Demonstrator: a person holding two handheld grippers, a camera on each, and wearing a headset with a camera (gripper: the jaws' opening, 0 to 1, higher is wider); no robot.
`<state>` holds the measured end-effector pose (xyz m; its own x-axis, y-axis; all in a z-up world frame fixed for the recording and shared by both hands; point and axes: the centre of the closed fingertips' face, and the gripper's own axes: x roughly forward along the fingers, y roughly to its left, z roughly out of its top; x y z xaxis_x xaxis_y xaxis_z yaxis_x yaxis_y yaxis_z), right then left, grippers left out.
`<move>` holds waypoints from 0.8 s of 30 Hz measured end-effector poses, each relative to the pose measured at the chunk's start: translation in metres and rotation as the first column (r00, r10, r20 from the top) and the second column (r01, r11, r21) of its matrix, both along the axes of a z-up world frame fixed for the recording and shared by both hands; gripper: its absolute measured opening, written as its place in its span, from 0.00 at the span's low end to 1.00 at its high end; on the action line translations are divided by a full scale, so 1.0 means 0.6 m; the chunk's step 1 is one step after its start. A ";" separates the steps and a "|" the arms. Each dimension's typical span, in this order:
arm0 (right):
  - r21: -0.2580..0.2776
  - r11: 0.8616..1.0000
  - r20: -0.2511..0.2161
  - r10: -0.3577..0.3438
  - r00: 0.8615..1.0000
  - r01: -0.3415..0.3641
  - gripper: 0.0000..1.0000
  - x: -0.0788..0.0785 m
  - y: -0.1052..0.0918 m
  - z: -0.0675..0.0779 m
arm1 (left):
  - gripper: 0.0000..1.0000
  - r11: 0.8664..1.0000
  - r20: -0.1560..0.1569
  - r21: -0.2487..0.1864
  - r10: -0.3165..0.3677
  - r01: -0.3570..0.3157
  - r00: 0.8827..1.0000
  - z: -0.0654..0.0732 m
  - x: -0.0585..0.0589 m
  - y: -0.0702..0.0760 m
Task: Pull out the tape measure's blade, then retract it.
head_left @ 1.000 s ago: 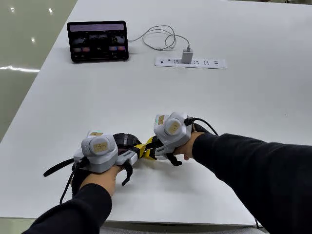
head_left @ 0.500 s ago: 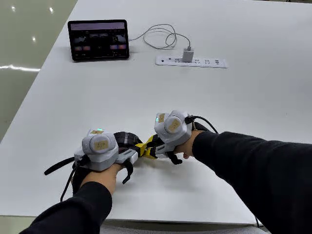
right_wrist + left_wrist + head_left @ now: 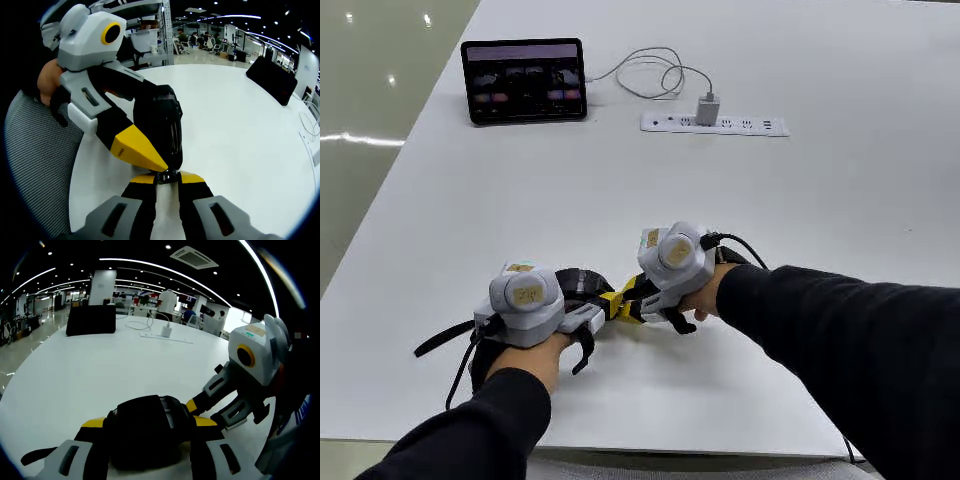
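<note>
A black tape measure (image 3: 578, 287) rests low over the white table (image 3: 620, 180), held between the yellow-tipped jaws of my left gripper (image 3: 588, 297), which is shut on it. In the left gripper view the case (image 3: 145, 435) sits between the jaws of the left gripper (image 3: 150, 423). My right gripper (image 3: 626, 304) comes in from the right, its tips meeting the case's front. In the right gripper view the right gripper (image 3: 167, 178) is shut on the small blade hook (image 3: 168, 174) at the bottom of the case (image 3: 162, 115). No length of blade shows.
A dark tablet (image 3: 524, 80) stands at the far left of the table. A white power strip (image 3: 715, 125) with a charger and looped cable lies behind. The table's near edge runs just under my forearms. A mesh chair back (image 3: 40, 165) is beside the table.
</note>
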<state>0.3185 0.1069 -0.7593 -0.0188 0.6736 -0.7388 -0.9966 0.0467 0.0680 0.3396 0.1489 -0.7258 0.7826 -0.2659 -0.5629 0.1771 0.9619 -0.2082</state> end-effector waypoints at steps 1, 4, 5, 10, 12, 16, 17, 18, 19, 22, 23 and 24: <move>-0.003 1.000 0.001 0.001 1.000 -0.001 0.12 0.000 0.000 0.000 | 0.62 1.000 -0.004 0.002 -0.004 0.004 1.000 0.000 0.000 0.000; -0.006 1.000 0.006 0.002 1.000 -0.002 0.12 0.000 -0.001 0.000 | 0.62 1.000 -0.012 0.004 -0.006 0.006 1.000 -0.002 0.000 -0.001; -0.006 1.000 0.009 0.001 1.000 -0.001 0.12 0.001 -0.001 0.000 | 0.62 1.000 -0.013 0.003 -0.007 0.007 1.000 -0.002 0.000 -0.001; -0.002 1.000 0.021 0.005 1.000 -0.005 0.12 0.000 -0.001 0.002 | 0.62 1.000 -0.017 0.004 -0.019 0.019 1.000 -0.001 -0.001 -0.001; 0.005 1.000 0.030 0.007 1.000 -0.007 0.14 0.001 -0.002 0.005 | 0.62 1.000 -0.015 0.011 -0.027 0.027 1.000 0.003 -0.001 -0.001; 0.025 0.999 0.038 -0.024 0.999 0.023 0.21 0.013 -0.007 0.017 | 0.64 0.999 -0.020 0.010 -0.030 0.031 0.999 0.007 -0.002 0.007; 0.028 0.999 0.037 -0.025 0.999 0.024 0.23 0.014 -0.009 0.019 | 0.66 1.000 -0.021 0.009 -0.030 0.030 0.999 0.008 -0.002 0.009; 0.032 0.999 0.034 -0.027 0.999 0.026 0.24 0.015 -0.011 0.022 | 0.67 0.999 -0.021 0.015 -0.037 0.037 0.999 0.008 -0.003 0.010; 0.036 0.999 0.036 -0.029 0.999 0.028 0.27 0.015 -0.013 0.025 | 0.70 0.998 -0.027 0.023 -0.063 0.063 0.998 0.008 -0.006 0.010; 0.043 0.999 0.032 -0.032 0.999 0.031 0.35 0.015 -0.020 0.032 | 0.85 0.998 -0.036 0.000 -0.063 0.063 0.997 0.015 -0.009 0.016; 0.038 0.998 0.022 -0.041 0.999 0.040 0.37 0.015 -0.023 0.032 | 0.89 0.998 -0.036 0.001 -0.066 0.066 0.997 0.017 -0.008 0.019; 0.036 0.999 0.022 -0.039 0.999 0.038 0.39 0.015 -0.025 0.032 | 0.93 0.998 -0.034 0.005 -0.068 0.069 0.997 0.018 -0.007 0.022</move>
<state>0.3274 0.0916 -0.7400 0.0244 0.6992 -0.7146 -0.9954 0.0831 0.0474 0.3354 0.1620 -0.7148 0.7434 -0.3149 -0.5901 0.2357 0.9490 -0.2095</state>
